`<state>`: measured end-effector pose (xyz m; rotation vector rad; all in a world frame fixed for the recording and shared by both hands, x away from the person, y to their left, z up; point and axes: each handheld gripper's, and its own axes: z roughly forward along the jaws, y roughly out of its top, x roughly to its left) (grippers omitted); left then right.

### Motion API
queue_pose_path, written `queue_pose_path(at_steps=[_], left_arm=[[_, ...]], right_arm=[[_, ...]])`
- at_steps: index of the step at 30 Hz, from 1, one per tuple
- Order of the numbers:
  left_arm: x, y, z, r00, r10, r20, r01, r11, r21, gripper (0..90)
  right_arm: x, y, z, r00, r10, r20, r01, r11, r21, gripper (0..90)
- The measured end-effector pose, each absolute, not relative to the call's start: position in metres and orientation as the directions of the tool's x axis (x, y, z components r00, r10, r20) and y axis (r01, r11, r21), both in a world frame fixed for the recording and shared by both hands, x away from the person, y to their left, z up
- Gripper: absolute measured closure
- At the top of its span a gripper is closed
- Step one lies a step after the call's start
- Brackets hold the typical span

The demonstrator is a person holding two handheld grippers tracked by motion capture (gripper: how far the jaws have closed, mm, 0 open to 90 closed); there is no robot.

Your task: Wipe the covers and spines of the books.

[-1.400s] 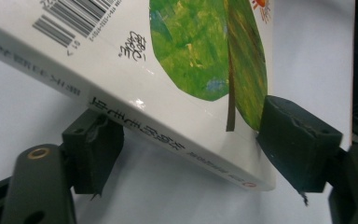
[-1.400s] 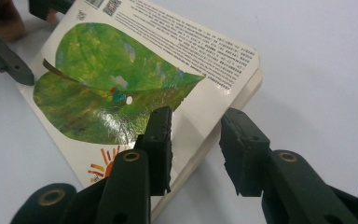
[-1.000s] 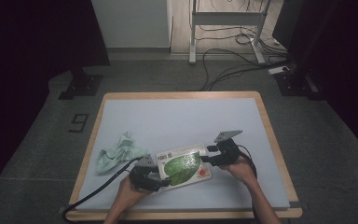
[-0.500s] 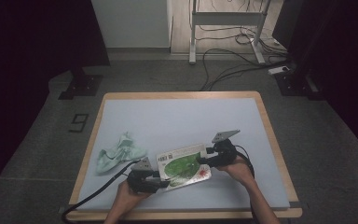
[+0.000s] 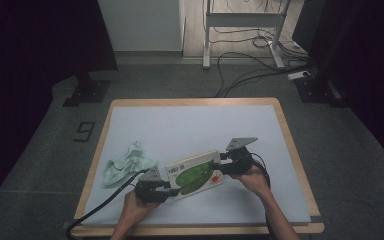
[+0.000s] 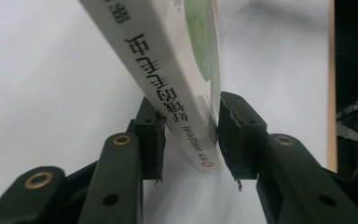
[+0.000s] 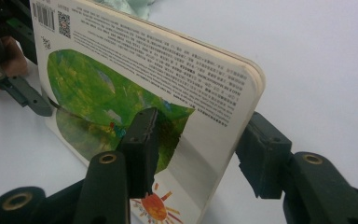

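High view: a book [image 5: 194,174] lies near the front of the table [image 5: 195,125], held between the left gripper [image 5: 171,186] at its near-left corner and the right gripper [image 5: 222,166] at its far-right edge. Its cover is white with a big green leaf and a small red mark near the right; the lettering is too small to read. Hands hide the gripper bodies, so the fingers are hard to make out from above. A crumpled pale green cloth [image 5: 126,164] lies just left of the book, apart from it.

Left gripper view: the book [image 6: 177,70] stands on edge between the fingers [image 6: 235,133], its white spine with black characters running up and out of the top of the frame. The right finger lies against the cover; the left finger meets the spine's lower edge. The fingers have just been closing and now grip the book's corner. Its far end is cut off.

Right gripper view: the book [image 7: 135,93] is tilted, back cover showing a barcode, small print, the green leaf and an orange sun at the bottom. One finger [image 7: 140,147] rests on the cover, the other sits behind the thick rounded edge; they have just been closing and clamp the book. The left gripper [image 7: 25,95] shows at the far corner, partly cut off.
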<state>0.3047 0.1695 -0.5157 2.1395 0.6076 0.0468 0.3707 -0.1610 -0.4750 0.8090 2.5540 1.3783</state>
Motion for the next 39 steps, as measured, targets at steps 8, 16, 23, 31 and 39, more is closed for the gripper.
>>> queue_pose_path(at_steps=[8,16,23,31,39], left_arm=[[0.306,0.171,-0.514,0.875,0.47,-0.118,0.371,-0.494,0.786,69.2],[0.31,0.173,-0.515,0.874,0.482,-0.065,0.338,-0.506,0.793,72.5],[0.308,0.172,-0.515,0.871,0.487,-0.067,0.344,-0.507,0.791,72.0],[0.303,0.169,-0.519,0.871,0.49,-0.043,0.342,-0.541,0.768,69.2],[0.301,0.168,-0.518,0.869,0.492,-0.051,0.345,-0.529,0.776,68.0]], right_arm=[[0.37,-0.16,-0.469,-0.85,0.514,0.113,0.367,0.425,0.828,50.7],[0.37,-0.158,-0.467,-0.85,0.519,0.09,0.348,0.425,0.836,50.5],[0.368,-0.159,-0.467,-0.853,0.515,0.086,0.34,0.424,0.839,50.1],[0.363,-0.164,-0.464,-0.855,0.51,0.091,0.333,0.406,0.851,49.5],[0.358,-0.166,-0.461,-0.858,0.506,0.087,0.327,0.407,0.853,48.6]])
